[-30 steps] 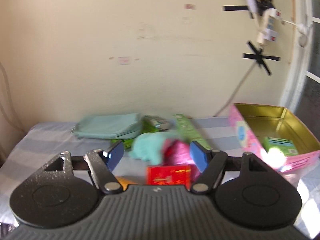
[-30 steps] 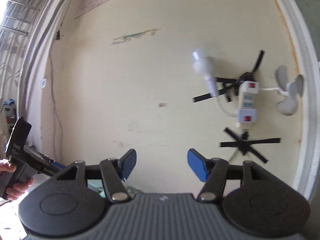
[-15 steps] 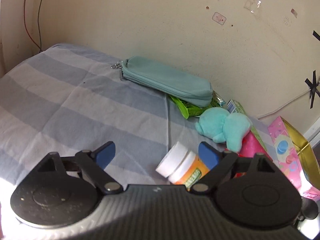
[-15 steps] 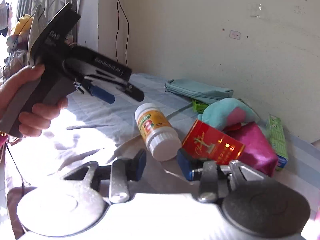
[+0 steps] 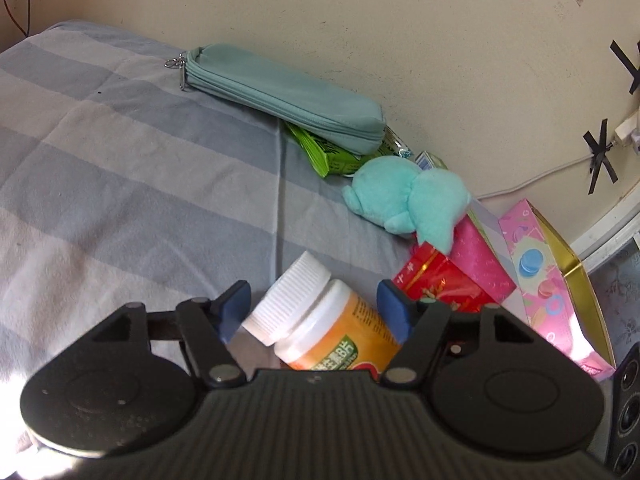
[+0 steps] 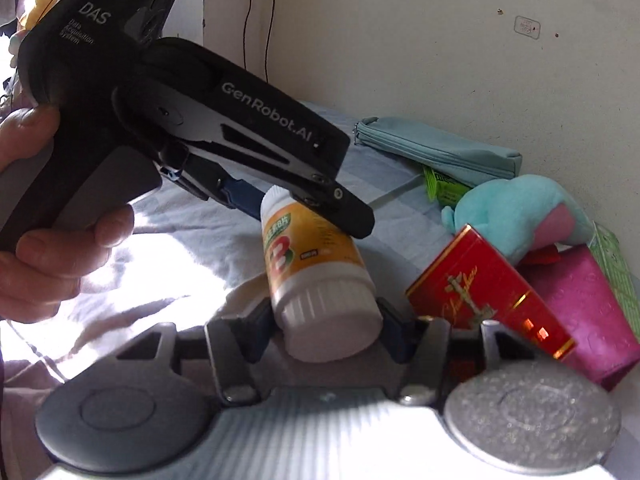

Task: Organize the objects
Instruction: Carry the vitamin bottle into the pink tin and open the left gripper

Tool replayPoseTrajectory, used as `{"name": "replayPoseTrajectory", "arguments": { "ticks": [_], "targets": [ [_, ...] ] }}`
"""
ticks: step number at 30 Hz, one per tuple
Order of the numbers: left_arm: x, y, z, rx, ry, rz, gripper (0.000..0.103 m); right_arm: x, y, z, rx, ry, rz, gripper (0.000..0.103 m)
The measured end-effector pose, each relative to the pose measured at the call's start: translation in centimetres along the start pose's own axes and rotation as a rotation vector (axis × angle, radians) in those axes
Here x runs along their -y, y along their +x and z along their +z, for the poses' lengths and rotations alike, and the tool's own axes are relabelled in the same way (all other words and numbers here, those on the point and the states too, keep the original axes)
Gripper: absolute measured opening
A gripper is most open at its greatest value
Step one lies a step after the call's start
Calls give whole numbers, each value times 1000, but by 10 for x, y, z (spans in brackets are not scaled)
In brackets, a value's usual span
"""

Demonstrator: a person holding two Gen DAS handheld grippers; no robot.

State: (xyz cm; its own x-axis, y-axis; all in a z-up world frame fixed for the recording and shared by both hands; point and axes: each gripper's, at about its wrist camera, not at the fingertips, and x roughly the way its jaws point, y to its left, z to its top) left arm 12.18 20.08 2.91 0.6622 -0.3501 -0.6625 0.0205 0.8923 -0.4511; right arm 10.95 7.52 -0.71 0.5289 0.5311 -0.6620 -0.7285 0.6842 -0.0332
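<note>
An orange pill bottle with a white cap lies on the striped bed sheet. My left gripper is open, its blue pads on either side of the bottle's body. In the right wrist view the bottle points its cap at me, and my right gripper has its pads against both sides of the cap. The left gripper reaches over the bottle's far end.
A red box, a magenta pouch and a teal plush toy lie right of the bottle. A teal pencil case and a green packet lie by the wall. A pink tin box stands at the right.
Both grippers came down from facing the wall to the bed. The left gripper moved over the bottle. The right gripper moved in and closed around the bottle's cap.
</note>
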Motion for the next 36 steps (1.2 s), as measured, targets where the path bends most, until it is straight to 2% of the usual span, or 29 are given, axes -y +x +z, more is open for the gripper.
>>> {"name": "replayPoseTrajectory", "arguments": {
  "ticks": [6,11,15,19,22,24,27,32,33,35,36],
  "targets": [
    [51,-12,-52,-35,63,-49,71,4,-67,-54,-12,-31,12,52],
    [124,-3,-77,-61,196,-88,70,26,-126,-98,16,23,-61,52],
    [188,4,-65,-41,293,-142,70,57,-175,-108,100,67,-180,52],
    [265,16,-37,21,366,-214,70,100,-228,-100,206,95,-325,52],
    [320,35,-24,67,442,-240,70,138,-251,-93,236,123,-412,52],
    [341,56,-17,73,470,-243,70,166,-255,-91,230,157,-448,52],
    [359,94,-13,40,468,-225,70,193,-250,-92,201,198,-464,52],
    [371,141,-17,-9,468,-174,69,230,-221,-113,150,244,-432,53],
    [373,147,-21,-12,487,-158,70,232,-219,-116,149,256,-427,54],
    [375,150,-26,0,524,-136,71,234,-217,-123,158,282,-420,64],
    [375,148,-28,11,535,-138,71,236,-218,-125,167,290,-412,65]
  ]
}}
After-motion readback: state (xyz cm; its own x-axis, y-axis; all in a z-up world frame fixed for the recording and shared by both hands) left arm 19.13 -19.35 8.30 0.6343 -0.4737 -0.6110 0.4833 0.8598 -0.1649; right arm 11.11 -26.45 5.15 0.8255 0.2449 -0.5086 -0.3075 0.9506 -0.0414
